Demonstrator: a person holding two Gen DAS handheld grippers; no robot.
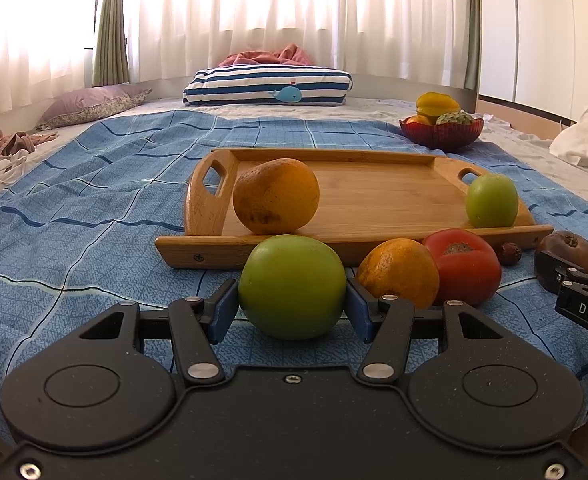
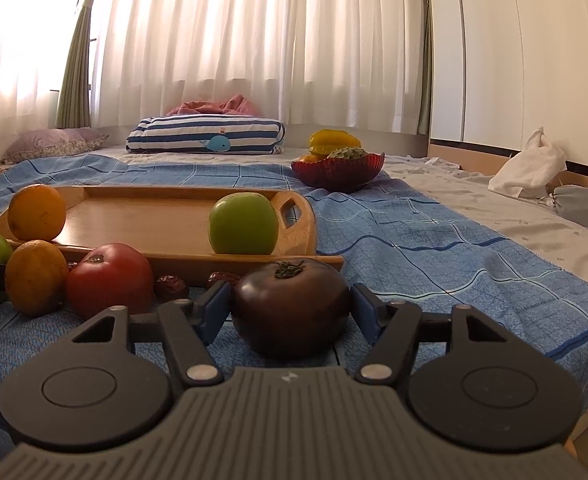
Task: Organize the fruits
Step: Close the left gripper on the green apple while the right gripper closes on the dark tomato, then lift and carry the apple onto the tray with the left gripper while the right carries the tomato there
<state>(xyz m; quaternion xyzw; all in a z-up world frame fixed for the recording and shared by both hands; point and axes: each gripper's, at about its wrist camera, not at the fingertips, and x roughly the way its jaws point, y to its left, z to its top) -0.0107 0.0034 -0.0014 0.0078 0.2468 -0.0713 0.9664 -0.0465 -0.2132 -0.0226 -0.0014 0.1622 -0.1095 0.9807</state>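
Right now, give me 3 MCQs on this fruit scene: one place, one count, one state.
1. Where does the red bowl sit?
A. on the tray
B. beyond the tray's far right corner
C. on the striped pillow

2. How many fruits lie on the wooden tray?
A. two
B. four
C. none

3. What sits between the right gripper jaws?
A. an orange
B. nothing
C. the dark tomato

Key:
1 B, it stands on the blue blanket.
2 A, one orange and one green apple.
3 C, the blue pads flank it.
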